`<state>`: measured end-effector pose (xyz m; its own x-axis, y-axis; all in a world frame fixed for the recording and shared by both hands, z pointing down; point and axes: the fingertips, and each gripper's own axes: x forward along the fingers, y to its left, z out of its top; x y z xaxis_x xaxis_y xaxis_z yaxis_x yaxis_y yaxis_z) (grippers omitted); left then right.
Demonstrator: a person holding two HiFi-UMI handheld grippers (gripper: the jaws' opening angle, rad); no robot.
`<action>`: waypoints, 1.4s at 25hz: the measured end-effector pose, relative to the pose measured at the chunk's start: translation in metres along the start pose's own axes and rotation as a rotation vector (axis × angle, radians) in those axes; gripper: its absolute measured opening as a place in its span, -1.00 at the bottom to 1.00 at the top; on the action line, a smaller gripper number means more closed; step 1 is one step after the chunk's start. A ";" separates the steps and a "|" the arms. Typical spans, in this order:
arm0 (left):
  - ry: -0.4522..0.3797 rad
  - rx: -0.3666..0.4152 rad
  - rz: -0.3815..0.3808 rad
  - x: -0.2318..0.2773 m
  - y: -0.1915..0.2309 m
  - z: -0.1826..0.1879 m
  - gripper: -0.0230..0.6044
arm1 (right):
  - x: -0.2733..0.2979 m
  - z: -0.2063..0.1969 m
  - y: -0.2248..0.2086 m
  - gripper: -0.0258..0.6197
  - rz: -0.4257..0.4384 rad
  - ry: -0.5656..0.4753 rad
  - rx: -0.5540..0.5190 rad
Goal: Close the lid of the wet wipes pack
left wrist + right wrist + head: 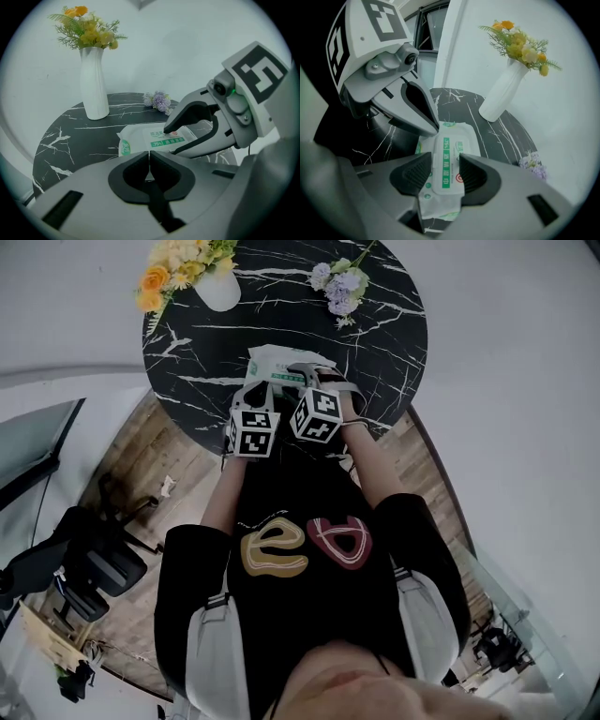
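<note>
My right hand-held gripper (445, 158) hangs open over the wipes pack (439, 206), my left hand-held gripper (149, 153) closed; I should press evenly down on the lid (453, 145).

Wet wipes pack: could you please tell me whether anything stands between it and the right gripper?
Nothing visible does. The right gripper has its open jaws framing the wet wipes pack directly; the left gripper, jaws together, is off to the side.

Your table (389, 352): round, black marble, white veins. On it you've got white vase (93, 84) holding yellow-orange flowers (89, 30) at far edge, small purple bunch (339, 287) lying near rim, wet wipes pack (272, 362) flat, nearer you.
</note>
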<state>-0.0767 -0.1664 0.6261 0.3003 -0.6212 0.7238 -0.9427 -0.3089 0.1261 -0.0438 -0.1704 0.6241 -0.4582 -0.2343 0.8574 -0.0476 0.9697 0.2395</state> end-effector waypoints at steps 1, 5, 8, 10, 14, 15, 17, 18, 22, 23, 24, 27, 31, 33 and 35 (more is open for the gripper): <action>0.007 0.005 -0.002 0.001 0.000 -0.001 -0.86 | 0.000 0.000 0.000 -0.32 0.003 0.000 0.002; 0.039 0.068 0.001 0.005 0.000 -0.003 -0.86 | 0.001 0.000 -0.001 -0.33 0.020 -0.014 0.024; 0.051 0.115 0.011 0.006 -0.001 -0.003 -0.86 | 0.002 0.000 -0.003 -0.36 0.027 -0.017 0.043; 0.051 0.125 0.017 0.006 -0.001 -0.004 -0.86 | 0.002 0.000 -0.003 -0.37 0.034 -0.020 0.056; 0.063 0.150 0.023 0.008 0.000 -0.005 -0.86 | 0.003 0.000 -0.004 -0.38 0.055 -0.025 0.072; 0.069 0.154 0.021 0.008 -0.001 -0.005 -0.86 | 0.003 0.000 -0.004 -0.38 0.059 -0.024 0.076; 0.074 0.156 0.013 0.009 -0.001 -0.005 -0.86 | 0.003 -0.001 -0.004 -0.39 0.070 -0.025 0.087; 0.074 0.156 0.009 0.009 -0.001 -0.005 -0.86 | 0.002 -0.001 -0.005 -0.39 0.078 -0.026 0.094; 0.072 0.156 0.006 0.009 -0.001 -0.005 -0.86 | 0.002 0.000 -0.005 -0.39 0.123 -0.030 0.119; 0.073 0.159 0.007 0.009 -0.001 -0.005 -0.86 | 0.002 0.000 -0.005 -0.39 0.135 -0.033 0.128; 0.075 0.164 0.008 0.009 -0.001 -0.006 -0.86 | 0.001 0.000 -0.006 -0.39 0.146 -0.037 0.137; 0.077 0.173 0.007 0.009 -0.001 -0.005 -0.86 | 0.000 0.001 -0.007 -0.39 0.172 -0.046 0.168; 0.075 0.162 0.000 0.010 -0.001 -0.006 -0.86 | -0.001 0.002 -0.009 -0.39 0.184 -0.050 0.184; 0.076 0.155 -0.003 0.009 -0.001 -0.006 -0.86 | -0.003 0.002 -0.009 -0.40 0.188 -0.054 0.185; 0.080 0.157 -0.003 0.009 -0.001 -0.006 -0.86 | -0.006 0.003 -0.009 -0.43 0.187 -0.055 0.183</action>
<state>-0.0738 -0.1678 0.6364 0.2848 -0.5630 0.7758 -0.9057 -0.4232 0.0253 -0.0434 -0.1771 0.6158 -0.5218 -0.0508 0.8516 -0.1153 0.9933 -0.0114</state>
